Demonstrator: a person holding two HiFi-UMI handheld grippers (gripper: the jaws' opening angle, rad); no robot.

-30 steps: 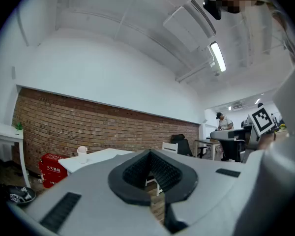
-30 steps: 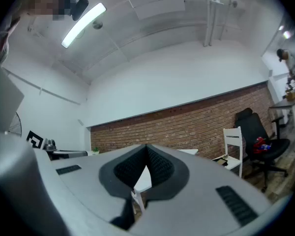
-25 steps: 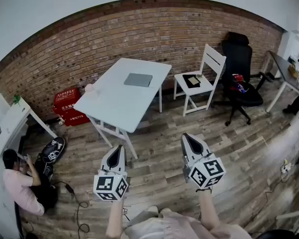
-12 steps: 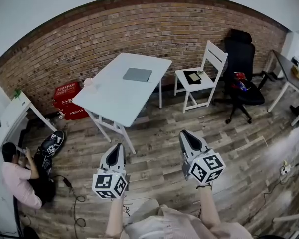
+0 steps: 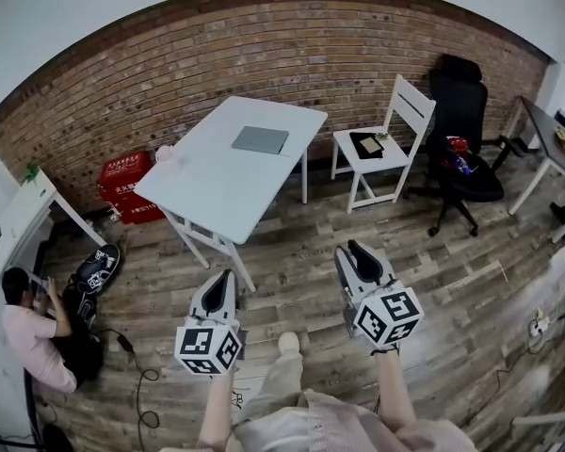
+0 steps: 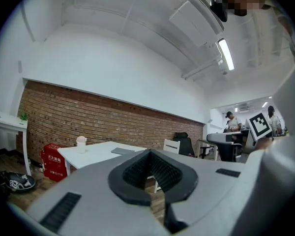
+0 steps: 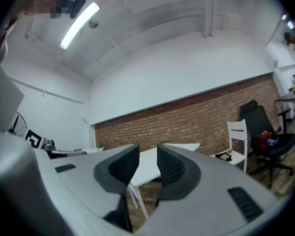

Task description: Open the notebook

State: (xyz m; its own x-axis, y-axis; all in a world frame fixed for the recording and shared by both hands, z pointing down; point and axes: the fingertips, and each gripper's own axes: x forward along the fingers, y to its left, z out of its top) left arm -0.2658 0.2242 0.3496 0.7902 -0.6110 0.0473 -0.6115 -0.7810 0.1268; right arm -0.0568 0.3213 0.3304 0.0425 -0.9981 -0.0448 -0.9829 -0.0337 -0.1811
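The grey notebook (image 5: 260, 140) lies shut on the far part of the white surface (image 5: 207, 191), well apart from both tools, so the step in hand is only the approach. The left tool (image 5: 228, 277) is pressed together and empty; the right tool (image 5: 348, 250) has just been opening and stands spread, holding nothing. Next, I think, a tool must reach the cover's edge.

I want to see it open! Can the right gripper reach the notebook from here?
Probably not yet. The right gripper, whose jaws have just been opening with nothing between them, hangs over the floor, well short of the table where the notebook lies. Nothing blocks the way.
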